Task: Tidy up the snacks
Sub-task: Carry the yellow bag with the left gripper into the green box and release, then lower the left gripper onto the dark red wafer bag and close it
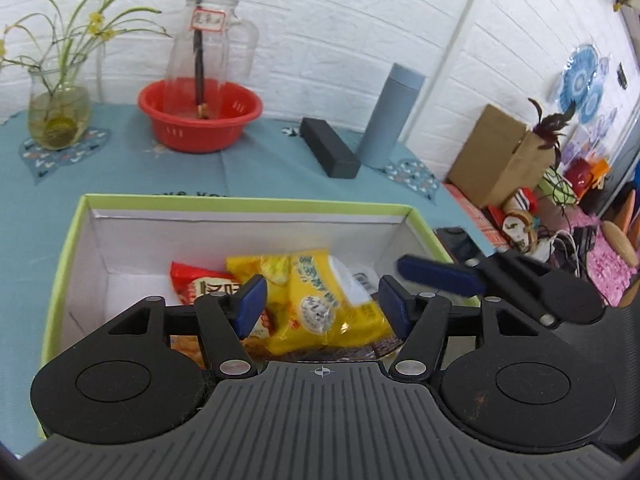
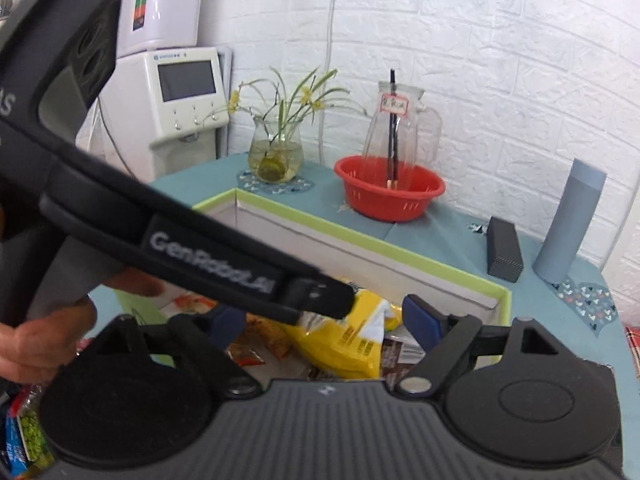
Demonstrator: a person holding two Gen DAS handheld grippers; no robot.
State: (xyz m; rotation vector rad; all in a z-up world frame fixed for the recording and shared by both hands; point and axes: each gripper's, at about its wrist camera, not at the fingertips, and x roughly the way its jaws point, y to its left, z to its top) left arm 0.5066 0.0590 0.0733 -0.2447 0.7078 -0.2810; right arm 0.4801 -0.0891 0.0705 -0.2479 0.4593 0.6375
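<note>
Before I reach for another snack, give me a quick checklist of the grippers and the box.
1. Left gripper empty, pads apart: ok.
2. Right gripper empty, pads apart: ok.
3. Yellow packet inside the green-rimmed box: ok.
4. Red packet in the box too: ok.
5. Grippers clear of each other: not ok, they cross over the box.
6. Next snack within reach: cannot tell.

Home: flower vase [image 1: 58, 114], tablecloth [image 1: 248, 168]
</note>
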